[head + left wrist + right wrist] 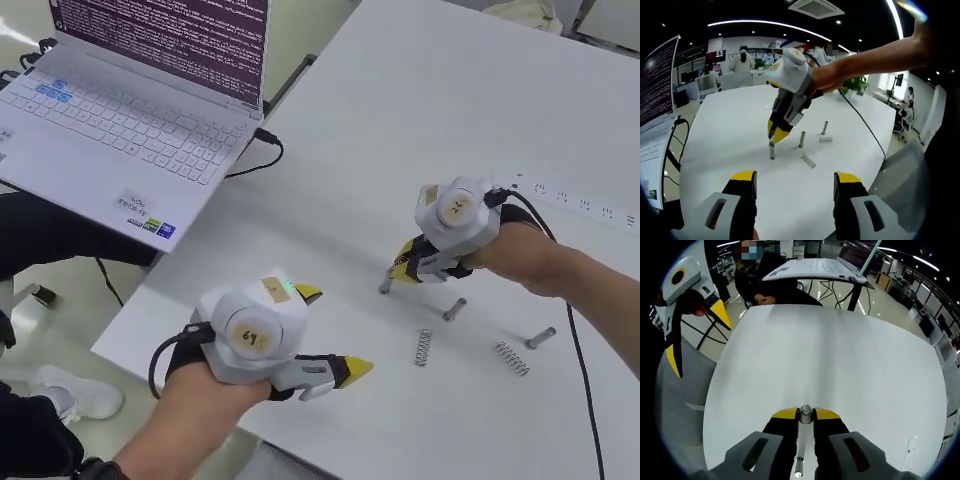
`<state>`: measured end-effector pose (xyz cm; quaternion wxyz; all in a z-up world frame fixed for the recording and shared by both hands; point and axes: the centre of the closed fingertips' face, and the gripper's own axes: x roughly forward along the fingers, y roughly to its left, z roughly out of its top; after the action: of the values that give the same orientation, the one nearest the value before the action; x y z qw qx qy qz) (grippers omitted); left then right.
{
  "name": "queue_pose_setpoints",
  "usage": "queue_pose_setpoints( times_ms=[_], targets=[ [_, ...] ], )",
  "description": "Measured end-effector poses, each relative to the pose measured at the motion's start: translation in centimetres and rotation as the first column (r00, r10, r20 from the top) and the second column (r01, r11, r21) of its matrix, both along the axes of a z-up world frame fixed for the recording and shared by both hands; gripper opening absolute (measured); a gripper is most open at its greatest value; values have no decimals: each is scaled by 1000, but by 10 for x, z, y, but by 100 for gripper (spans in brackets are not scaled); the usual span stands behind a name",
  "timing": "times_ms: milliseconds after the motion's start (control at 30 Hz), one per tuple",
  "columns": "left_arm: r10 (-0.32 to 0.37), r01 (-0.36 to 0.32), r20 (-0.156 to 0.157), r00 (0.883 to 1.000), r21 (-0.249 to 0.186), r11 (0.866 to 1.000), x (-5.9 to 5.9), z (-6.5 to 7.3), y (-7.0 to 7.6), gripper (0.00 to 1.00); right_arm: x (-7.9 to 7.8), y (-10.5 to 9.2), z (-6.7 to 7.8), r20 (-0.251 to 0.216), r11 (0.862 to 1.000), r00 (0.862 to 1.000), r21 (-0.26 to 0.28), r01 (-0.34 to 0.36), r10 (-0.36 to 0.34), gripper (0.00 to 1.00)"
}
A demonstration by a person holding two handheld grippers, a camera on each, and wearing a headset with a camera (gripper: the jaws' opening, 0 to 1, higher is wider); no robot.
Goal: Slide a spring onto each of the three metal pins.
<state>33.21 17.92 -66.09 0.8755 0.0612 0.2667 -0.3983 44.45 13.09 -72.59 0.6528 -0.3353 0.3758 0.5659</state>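
Two yellow tips of the right hand-held gripper [398,272] are pinching a spring [805,416] in a narrow grip, holding it right over the first pin [772,151], which is standing upright on the white desk [400,120]. From where I am standing, the spring's lower end seems to be touching the pin's top or sitting just above it. I cannot tell whether it is threaded yet.

That meeting point is where I am expecting trouble. If the spring is coming down slightly off axis, its bottom coil is likely catching on the pin's rim. The pin looks to be standing free, so a push then risks tipping it over or buckling the spring sideways out of the grip. Releasing too soon risks sending the spring rolling across the desk.

Just beyond, a second pin [455,309] and a third pin [540,338] are standing bare. A loose spring [423,347] and another loose spring [511,358] are lying near them, and the trailing cable [573,330] could be sweeping into these.

Well apart, near the desk's front edge, the left hand-held gripper [332,330] is hovering wide and empty.
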Motion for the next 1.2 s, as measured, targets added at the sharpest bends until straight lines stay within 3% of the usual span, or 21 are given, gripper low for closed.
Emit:
queue_pose_setpoints(
  times_ms=[1200],
  targets=[
    [7, -7, -4, 1000, -3, 1000, 3, -1, 0, 57, 3, 7, -37, -21, 997, 998, -43, -56, 55, 9]
  ],
)
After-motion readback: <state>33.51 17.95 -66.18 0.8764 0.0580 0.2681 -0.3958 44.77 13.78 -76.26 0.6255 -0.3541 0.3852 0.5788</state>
